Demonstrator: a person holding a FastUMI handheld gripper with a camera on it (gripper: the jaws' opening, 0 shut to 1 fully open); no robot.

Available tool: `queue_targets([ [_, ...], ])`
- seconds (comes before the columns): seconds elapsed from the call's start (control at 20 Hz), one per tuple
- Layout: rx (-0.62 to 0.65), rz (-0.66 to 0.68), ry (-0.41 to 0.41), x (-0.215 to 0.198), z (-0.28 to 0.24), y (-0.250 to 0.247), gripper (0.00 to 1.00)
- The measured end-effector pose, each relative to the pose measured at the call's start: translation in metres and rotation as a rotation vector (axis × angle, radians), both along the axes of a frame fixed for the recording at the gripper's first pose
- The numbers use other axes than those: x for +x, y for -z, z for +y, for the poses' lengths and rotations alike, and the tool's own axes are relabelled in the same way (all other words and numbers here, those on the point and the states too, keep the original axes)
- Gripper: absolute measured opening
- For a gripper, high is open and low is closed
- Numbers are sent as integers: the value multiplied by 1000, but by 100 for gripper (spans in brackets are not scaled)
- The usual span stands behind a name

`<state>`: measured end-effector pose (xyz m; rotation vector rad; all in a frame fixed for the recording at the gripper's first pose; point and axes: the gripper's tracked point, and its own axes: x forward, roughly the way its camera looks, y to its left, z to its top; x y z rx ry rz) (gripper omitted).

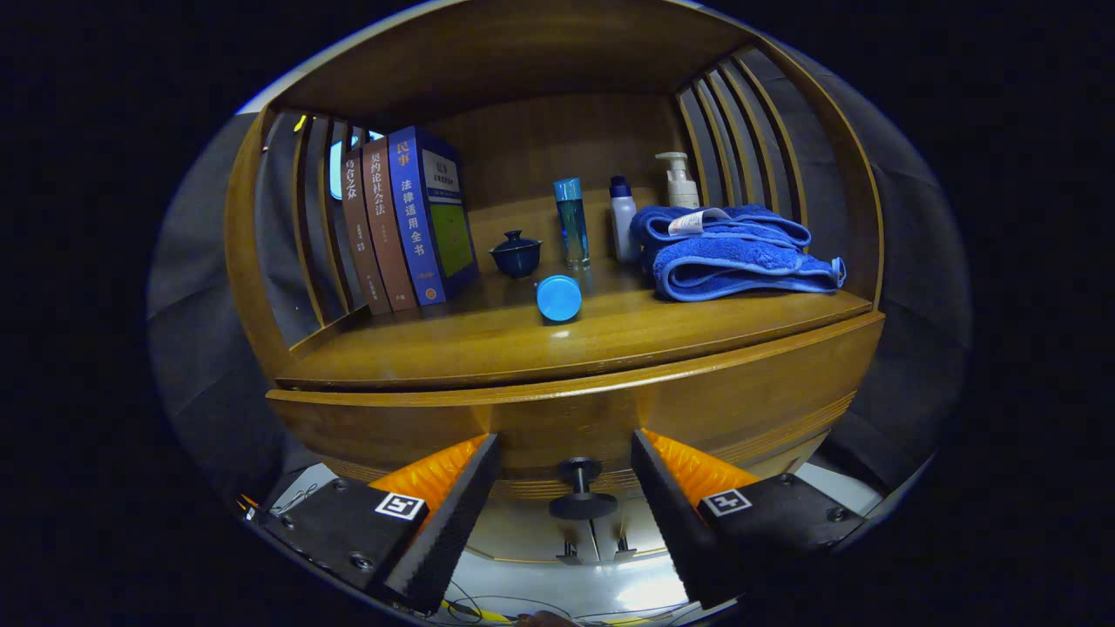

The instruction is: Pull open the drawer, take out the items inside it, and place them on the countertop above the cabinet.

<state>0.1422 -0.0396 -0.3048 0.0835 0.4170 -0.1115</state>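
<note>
**A:** Where is the gripper (564, 453) seen, and how are its fingers set?

**B:** It is held in front of the wooden cabinet's drawer (575, 418). The fingers are spread wide apart and nothing is gripped. The drawer knob (581, 493), a dark round pull on a short stem, is seen between the two fingers, with a clear gap on either side; it is touched by neither.

**A:** And the drawer itself?

**B:** It is seen as a curved wooden front directly under the countertop (557, 344). Whether it is fully closed cannot be told, and nothing of its contents can be seen.

**A:** What is laid out above the drawer?

**B:** On the countertop, a blue round cap (558, 298) is found nearest the drawer, almost straight above the knob. Behind it a small dark lidded teacup (516, 253) is placed, and just right of that a tall clear blue bottle (571, 221) is stood upright. A white bottle with a blue cap (622, 218) and a pump bottle (679, 180) are set further right, near the back. A folded blue towel (736, 251) is laid above the drawer's right end. Three books (405, 222) are stood upright above its left end, leaning slightly against the slatted side.
</note>
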Motion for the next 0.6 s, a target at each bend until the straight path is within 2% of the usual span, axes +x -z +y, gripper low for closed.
queue_targets([
  [0.6,9,-5,6,3,-2,-2,98],
])
